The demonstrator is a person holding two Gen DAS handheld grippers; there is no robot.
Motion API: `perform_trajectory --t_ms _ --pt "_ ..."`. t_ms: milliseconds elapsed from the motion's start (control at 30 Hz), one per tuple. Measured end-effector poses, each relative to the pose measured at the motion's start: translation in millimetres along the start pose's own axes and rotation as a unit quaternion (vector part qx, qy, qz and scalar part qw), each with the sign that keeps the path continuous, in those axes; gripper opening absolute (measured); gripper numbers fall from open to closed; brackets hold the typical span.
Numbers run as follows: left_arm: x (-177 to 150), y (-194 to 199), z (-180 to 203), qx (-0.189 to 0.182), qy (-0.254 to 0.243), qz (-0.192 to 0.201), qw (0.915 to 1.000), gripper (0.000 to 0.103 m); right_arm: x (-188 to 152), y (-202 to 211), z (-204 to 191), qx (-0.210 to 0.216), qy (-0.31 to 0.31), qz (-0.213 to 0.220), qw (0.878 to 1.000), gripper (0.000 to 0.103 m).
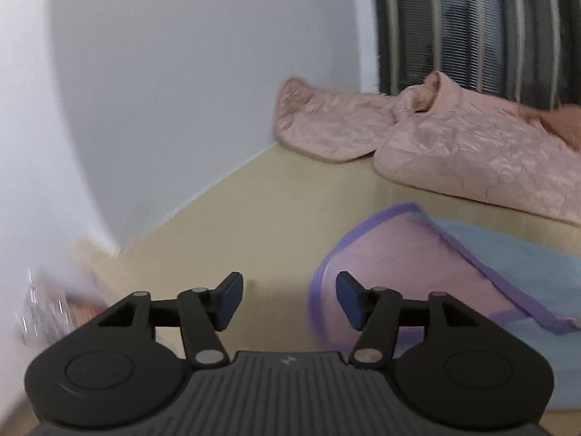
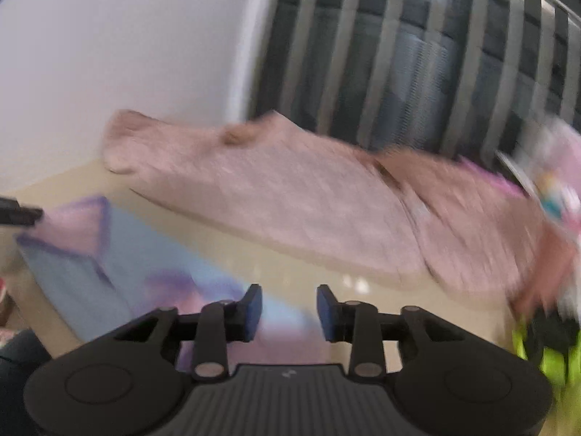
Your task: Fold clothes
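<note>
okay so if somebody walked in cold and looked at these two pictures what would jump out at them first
Probably the crumpled pink quilted garment sprawled on the beige floor against the white wall and striped curtain. Nearer lies a light blue garment with purple trim and a pink panel. The left gripper and right gripper both stand open with nothing between their blue pads.

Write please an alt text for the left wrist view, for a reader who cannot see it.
The left gripper stands open and empty over a beige floor, next to a pink and blue garment with purple trim. Behind it, a crumpled pink garment lies by a white wall.
</note>
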State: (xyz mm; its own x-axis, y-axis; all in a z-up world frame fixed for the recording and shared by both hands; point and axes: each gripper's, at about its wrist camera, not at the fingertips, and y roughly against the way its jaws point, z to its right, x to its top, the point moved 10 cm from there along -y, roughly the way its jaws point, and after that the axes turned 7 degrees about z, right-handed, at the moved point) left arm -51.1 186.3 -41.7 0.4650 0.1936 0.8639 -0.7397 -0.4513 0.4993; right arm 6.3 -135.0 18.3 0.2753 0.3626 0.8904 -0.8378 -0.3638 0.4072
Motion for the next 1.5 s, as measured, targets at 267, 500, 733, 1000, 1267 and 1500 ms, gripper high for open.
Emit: perform_trajectory --t_ms 267,500,733,1000,1267,1500 --pt "-17 16 -4 -0.001 0.086 -0.019 0.9961 0.021 67 -139 -109 0.273 0.137 -0.079 0.949 0.040" --pt "-18 15 -6 -0.028 0.124 -0.017 0.9917 0.003 62 -205 -181 0.315 0.211 -0.103 0.919 0.039" --pt "-3 -9 3 -0.056 0.128 -0.006 0.9902 0.001 58 -214 -174 0.306 0.165 -0.111 0.931 0.002" --pt "61 -76 69 -0.133 0.104 -0.001 0.9857 0.004 84 -225 -59 0.073 0.083 -0.054 0.992 0.001" --pt "70 -40 85 -0.174 0.105 0.022 0.9788 0.046 86 -244 89 -0.117 -0.016 -0.080 0.990 0.004" --pt "29 -2 136 -0.260 0.045 -0.033 0.9640 0.049 73 -187 107 -0.091 -0.092 -0.059 0.990 0.038"
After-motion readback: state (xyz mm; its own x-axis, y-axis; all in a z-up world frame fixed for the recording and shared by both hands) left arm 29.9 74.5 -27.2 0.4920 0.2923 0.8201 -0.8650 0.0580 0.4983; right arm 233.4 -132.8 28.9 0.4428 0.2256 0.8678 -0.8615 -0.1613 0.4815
